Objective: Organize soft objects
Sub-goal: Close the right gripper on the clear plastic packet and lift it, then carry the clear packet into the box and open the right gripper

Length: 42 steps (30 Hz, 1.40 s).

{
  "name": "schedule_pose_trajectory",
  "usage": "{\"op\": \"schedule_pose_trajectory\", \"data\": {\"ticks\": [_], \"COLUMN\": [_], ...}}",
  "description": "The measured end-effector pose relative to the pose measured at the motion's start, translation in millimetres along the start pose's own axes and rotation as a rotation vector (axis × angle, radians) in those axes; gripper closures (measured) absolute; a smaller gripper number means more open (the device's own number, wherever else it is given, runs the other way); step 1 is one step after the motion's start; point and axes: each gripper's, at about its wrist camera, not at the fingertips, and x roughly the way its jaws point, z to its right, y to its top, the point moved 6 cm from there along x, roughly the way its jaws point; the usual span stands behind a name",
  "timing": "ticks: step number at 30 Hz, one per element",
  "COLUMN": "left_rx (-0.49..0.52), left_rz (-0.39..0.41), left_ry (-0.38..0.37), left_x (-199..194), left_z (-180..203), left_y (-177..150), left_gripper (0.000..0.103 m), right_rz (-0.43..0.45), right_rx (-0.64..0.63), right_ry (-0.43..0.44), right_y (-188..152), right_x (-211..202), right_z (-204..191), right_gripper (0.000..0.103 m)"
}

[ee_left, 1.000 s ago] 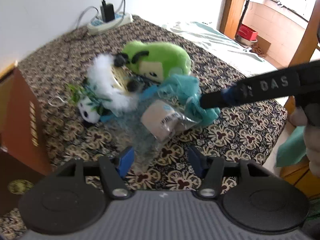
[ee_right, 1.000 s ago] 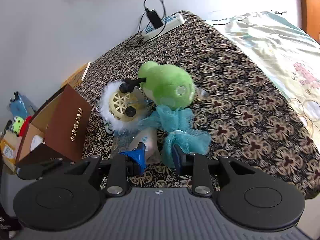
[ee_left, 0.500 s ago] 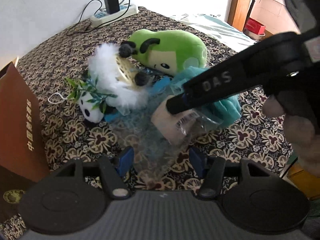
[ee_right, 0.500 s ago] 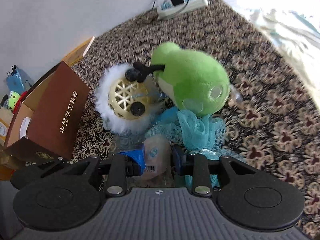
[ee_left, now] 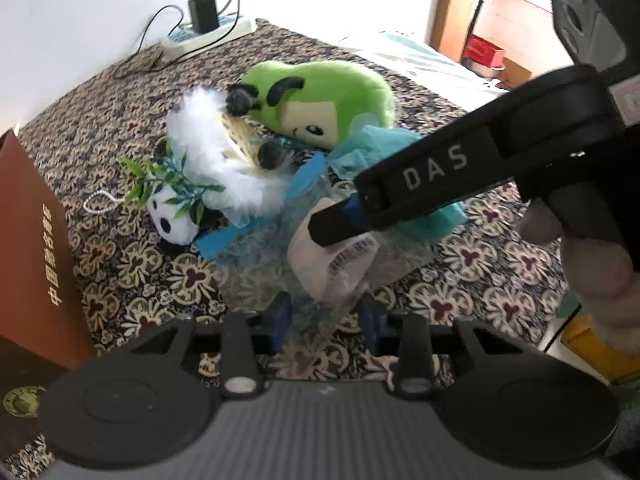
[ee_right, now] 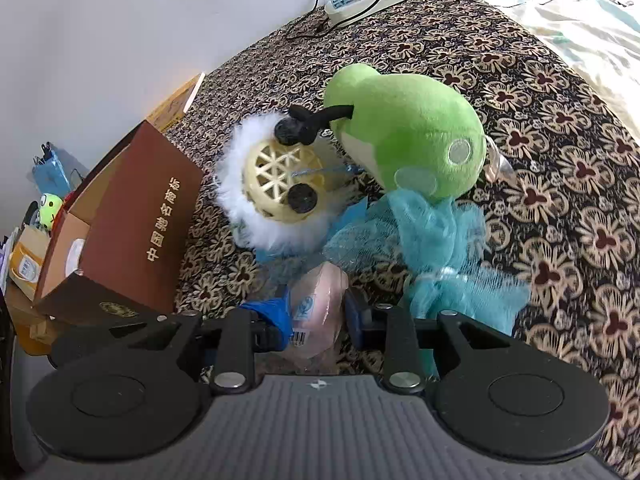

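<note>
Over the patterned brown-and-cream bedspread (ee_left: 460,292), in my left wrist view, I am closing my left claw (ee_left: 326,322) around the clear crinkly plastic bag (ee_left: 316,280) that wraps a pale pink soft pad with a barcode label (ee_left: 320,256); the film lies between the blue pads, but I cannot tell whether they are pressing on it. My right claw (ee_left: 320,232) is reaching in from the right, tip on the same packet. Behind it the pile is lying unsorted: a green plush frog (ee_left: 320,100), a white feathery ball with a cream lattice core (ee_left: 216,160), a small panda toy with green leaves (ee_left: 172,220) and a teal mesh bath pouf (ee_left: 372,148). The brown cardboard box with gold lettering (ee_left: 36,240) is standing at the left.

In my right wrist view, my right claw (ee_right: 316,316) is closing with the pink packet (ee_right: 320,300) between its pads; contact looks likely, though I cannot confirm it. The frog (ee_right: 404,132), feathery ball (ee_right: 276,188) and pouf (ee_right: 432,236) are all touching on the bed, with the box (ee_right: 136,216) just beside them. I am judging the sorting barely begun: nothing from this pile is put away yet.
</note>
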Motion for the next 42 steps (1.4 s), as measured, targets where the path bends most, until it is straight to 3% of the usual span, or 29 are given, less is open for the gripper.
{"op": "schedule_pose_trajectory", "data": {"ticks": [11,19,24,30,42], "left_rx": [0.106,0.129,0.084,0.01,-0.161], "left_rz": [0.075,0.23,0.352,0.457,0.431], "left_ry": [-0.156,-0.179,-0.141,-0.031,0.205], "left_x": [-59,-114,-155,-197,-218], "left_z": [-3,-28,-62,-123,-256], "left_y": [-19,0,11,10,-35], "left_gripper": [0.074,0.074,0.075,0.075,0.073], "right_rz": [0.027,0.177,0.279,0.334,0.242], "right_rx": [0.073,0.057,-0.03,-0.134,-0.249], "right_ry": [-0.001,0.027,0.083,0.209,0.405], "right_y": [-19,-5,20,52,65], "right_x": [-31,-66,-76,-53,55], "right_z": [-29,-77,-124,-191,-310], "right_gripper": [0.093,0.093,0.093,0.093,0.093]}}
